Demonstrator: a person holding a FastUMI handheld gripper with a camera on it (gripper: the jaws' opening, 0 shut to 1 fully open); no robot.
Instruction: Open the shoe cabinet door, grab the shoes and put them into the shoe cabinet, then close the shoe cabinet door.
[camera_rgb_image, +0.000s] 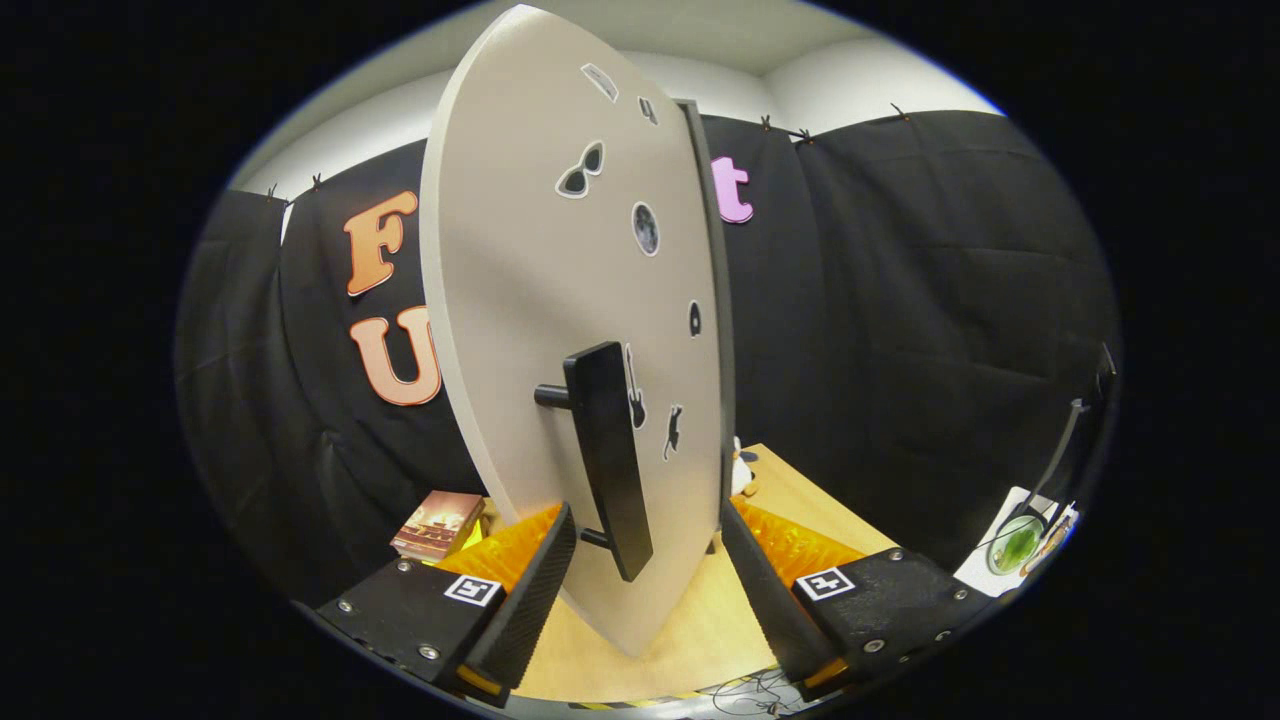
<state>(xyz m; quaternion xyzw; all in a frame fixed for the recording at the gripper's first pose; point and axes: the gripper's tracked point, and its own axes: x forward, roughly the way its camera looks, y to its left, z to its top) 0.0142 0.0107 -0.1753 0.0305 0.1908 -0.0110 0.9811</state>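
Observation:
The shoe cabinet door, pale with small stickers and a black bar handle, stands swung out, and I see it nearly edge-on. My gripper is open and straddles the door's lower part. One finger lies on the handle side close to the panel. The other finger lies past the door's far edge. The handle sits just above and between the fingertips. The door hides the cabinet's inside.
A light wooden table top runs under and beyond the door. A book lies beside the handle-side finger. A small white object peeks out behind the door's edge. A card with a green disc and a black stand are off to the other side.

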